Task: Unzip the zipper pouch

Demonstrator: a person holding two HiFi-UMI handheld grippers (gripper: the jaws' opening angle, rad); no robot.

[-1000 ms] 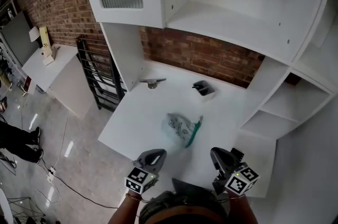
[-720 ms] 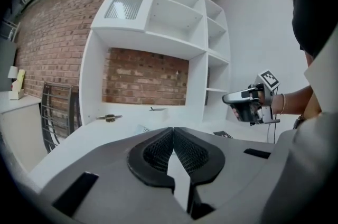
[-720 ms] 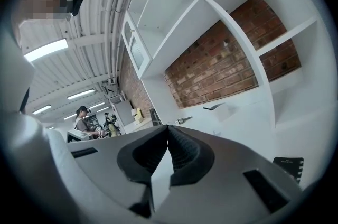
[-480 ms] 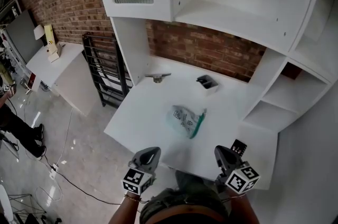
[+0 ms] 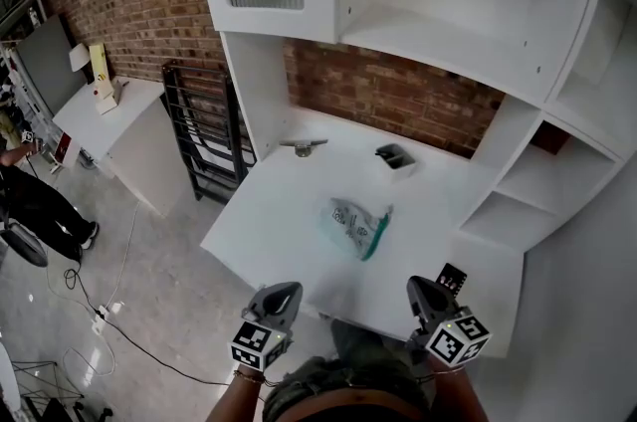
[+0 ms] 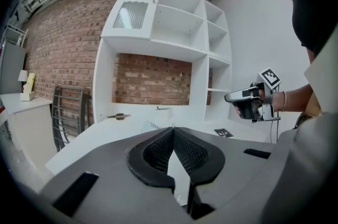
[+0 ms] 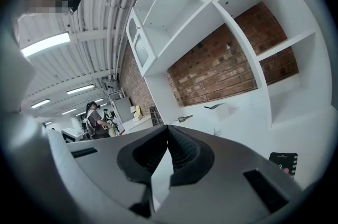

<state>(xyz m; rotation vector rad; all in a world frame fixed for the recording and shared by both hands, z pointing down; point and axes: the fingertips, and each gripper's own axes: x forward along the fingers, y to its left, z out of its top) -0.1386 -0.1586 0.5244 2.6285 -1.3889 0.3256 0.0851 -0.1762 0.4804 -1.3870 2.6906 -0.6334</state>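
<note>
Table (image 5: 261,221): white, top mostly bare; open floor lay to its left, and a shelf unit (image 5: 518,161) closed off the right and back. Pouch (image 5: 355,225): lay mid-table, clear of every edge. Left gripper (image 5: 287,291), right gripper (image 5: 416,287): jaws pressed together, nothing between them. Both hung just short of the near edge, with the pouch well ahead.

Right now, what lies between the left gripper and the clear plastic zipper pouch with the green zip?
Only bare white tabletop separates the left gripper from the clear zipper pouch; the head view shows it.
</note>
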